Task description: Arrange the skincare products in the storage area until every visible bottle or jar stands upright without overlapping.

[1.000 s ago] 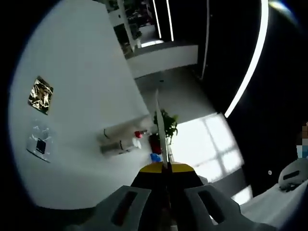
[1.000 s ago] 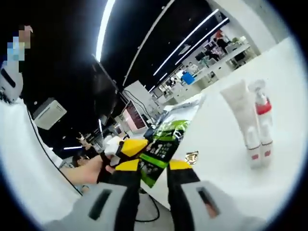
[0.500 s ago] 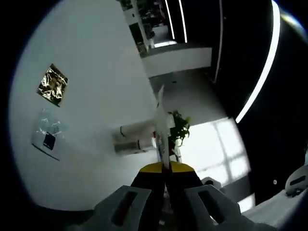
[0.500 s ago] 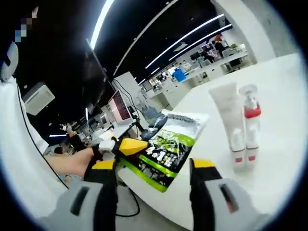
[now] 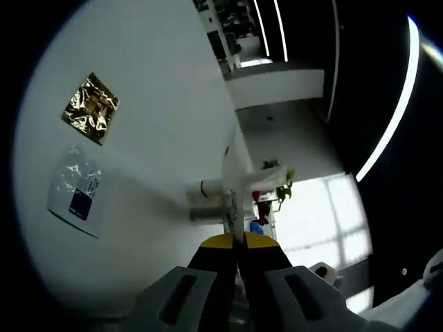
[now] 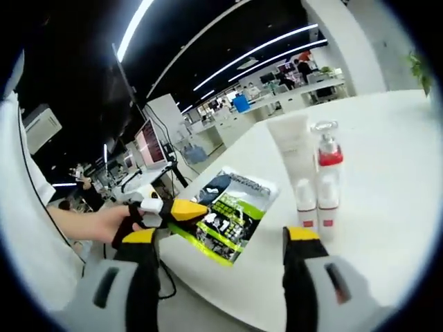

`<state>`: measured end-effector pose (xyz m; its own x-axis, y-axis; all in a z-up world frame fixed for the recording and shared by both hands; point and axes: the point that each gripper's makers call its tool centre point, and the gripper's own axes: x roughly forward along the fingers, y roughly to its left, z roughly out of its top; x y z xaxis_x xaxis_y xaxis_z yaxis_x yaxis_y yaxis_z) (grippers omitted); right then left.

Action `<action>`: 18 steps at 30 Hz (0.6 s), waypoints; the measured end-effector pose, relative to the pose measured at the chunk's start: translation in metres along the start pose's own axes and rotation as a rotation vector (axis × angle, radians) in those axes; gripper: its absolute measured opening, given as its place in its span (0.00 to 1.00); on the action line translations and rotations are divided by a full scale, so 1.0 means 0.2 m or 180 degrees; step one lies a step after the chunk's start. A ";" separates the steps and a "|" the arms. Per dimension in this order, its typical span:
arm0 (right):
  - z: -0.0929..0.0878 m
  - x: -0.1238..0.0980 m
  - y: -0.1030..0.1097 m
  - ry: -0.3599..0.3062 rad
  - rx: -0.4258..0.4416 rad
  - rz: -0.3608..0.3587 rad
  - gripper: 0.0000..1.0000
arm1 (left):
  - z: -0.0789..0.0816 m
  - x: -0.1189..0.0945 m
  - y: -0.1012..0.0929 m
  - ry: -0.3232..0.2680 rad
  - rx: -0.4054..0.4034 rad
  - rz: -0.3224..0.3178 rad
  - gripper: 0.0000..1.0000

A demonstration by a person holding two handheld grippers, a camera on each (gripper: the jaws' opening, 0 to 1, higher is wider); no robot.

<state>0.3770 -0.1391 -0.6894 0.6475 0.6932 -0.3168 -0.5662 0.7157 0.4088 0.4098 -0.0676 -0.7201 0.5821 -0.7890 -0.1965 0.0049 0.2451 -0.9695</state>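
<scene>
The place is a big open office with long white light strips on a dark ceiling, and the work goes on at a white table (image 5: 152,104).

In the left gripper view the table stands almost on edge because the camera is rolled. On the table lie a crumpled gold foil sachet (image 5: 90,108) and, nearer to the camera, a clear sachet with a dark square label (image 5: 77,201); the two are apart from each other. The left gripper (image 5: 235,238) has its yellow-tipped jaws pressed together on the edge of a thin flat pouch (image 5: 230,207), which is seen edge-on as a narrow pale strip rising from the jaws. Behind this strip a white tube (image 5: 213,187) and a bottle with a red collar (image 5: 257,198) are on the table, side by side. A green plant (image 5: 277,181) is beyond them, before a bright window.

In the right gripper view the table (image 6: 387,180) is seen more level. The right gripper (image 6: 223,236) has its jaws wide apart and holds nothing. From the left comes the left gripper (image 6: 192,209), held by a person's hand (image 6: 114,223), and its yellow tip pinches the corner of the pouch (image 6: 228,211), green and black, which lies near the table edge. To the right of it the white tube (image 6: 294,155) and the pump bottle with red collar (image 6: 327,173) stand upright, just beside each other. Desks and monitors are far behind.
</scene>
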 end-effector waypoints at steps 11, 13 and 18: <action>-0.01 -0.06 -0.10 0.0075 -0.0120 -0.0245 0.82 | -0.01 0.09 0.18 0.0035 0.0058 0.0315 0.00; -0.02 -0.07 -0.11 0.0078 -0.0116 -0.0281 0.82 | -0.01 0.10 0.20 0.0046 0.0084 0.0365 0.00; 0.00 -0.08 -0.13 0.0046 -0.0111 -0.0348 0.83 | -0.03 0.12 0.26 0.0077 0.0188 0.0519 0.00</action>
<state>0.3819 -0.1693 -0.6955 0.6991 0.6118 -0.3702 -0.5102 0.7895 0.3413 0.4196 -0.0770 -0.7757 0.5592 -0.7493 -0.3548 -0.0399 0.4031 -0.9143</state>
